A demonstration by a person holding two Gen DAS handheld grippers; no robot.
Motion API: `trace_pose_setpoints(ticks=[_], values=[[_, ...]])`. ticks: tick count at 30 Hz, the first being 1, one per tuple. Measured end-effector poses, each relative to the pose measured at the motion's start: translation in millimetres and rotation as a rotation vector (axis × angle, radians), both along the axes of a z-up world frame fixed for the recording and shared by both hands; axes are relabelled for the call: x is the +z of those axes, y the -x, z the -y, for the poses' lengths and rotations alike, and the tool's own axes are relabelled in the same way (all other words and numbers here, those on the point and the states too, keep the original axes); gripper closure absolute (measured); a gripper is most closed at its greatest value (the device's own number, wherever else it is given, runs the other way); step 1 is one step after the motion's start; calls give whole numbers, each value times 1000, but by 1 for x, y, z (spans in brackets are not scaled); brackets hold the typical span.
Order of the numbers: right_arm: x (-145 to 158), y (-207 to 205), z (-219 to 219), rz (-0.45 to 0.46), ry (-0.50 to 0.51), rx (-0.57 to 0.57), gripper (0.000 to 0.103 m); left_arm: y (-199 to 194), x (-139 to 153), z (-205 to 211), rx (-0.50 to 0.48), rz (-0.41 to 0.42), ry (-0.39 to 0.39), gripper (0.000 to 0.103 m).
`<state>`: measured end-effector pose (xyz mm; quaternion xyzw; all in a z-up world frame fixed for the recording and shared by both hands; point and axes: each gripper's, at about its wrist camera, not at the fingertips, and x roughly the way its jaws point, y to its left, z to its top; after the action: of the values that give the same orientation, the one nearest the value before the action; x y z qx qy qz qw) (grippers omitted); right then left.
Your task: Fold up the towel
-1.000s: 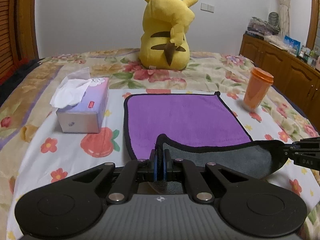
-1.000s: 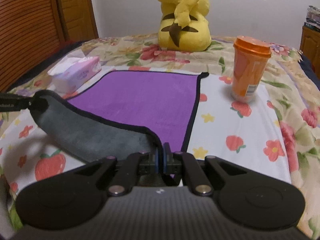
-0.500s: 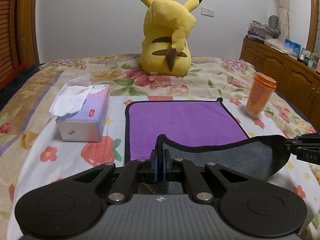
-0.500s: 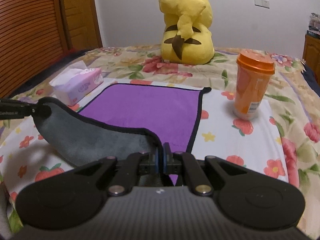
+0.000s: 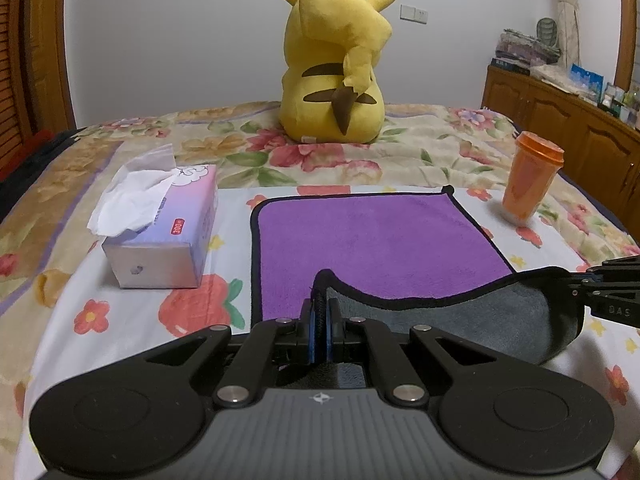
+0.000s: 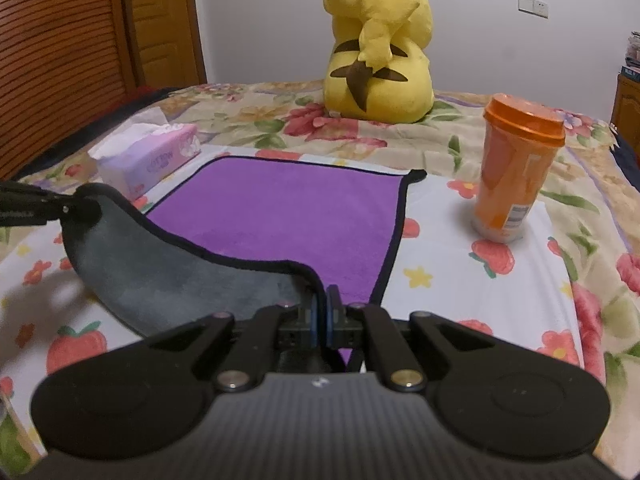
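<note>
A purple towel (image 5: 372,240) with a black hem and grey underside lies on the flowered bed; it also shows in the right wrist view (image 6: 288,216). My left gripper (image 5: 319,312) is shut on its near left corner. My right gripper (image 6: 323,312) is shut on its near right corner. Both corners are lifted, so the near edge hangs between them with the grey underside (image 5: 460,320) showing. The right gripper shows at the right edge of the left wrist view (image 5: 576,284), and the left gripper at the left edge of the right wrist view (image 6: 68,206).
A tissue box (image 5: 164,236) lies left of the towel. An orange lidded cup (image 6: 516,168) stands to its right. A yellow plush toy (image 5: 332,68) sits behind the towel. Wooden cabinets (image 5: 560,120) stand at the far right, a wooden door (image 6: 52,60) at the left.
Both grippers have risen and drawn back a little with the towel's near corners, so the lifted edge hangs higher. Grips are unchanged.
</note>
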<state>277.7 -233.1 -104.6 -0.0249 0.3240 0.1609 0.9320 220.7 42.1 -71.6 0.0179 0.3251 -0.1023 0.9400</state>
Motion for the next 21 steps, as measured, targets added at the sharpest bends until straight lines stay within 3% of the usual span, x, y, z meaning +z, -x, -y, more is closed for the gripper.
trace_pose_setpoints(ticks=[21], values=[[-6, -22, -4, 41, 27, 27, 98, -21, -1, 3, -8, 32, -22, 95]])
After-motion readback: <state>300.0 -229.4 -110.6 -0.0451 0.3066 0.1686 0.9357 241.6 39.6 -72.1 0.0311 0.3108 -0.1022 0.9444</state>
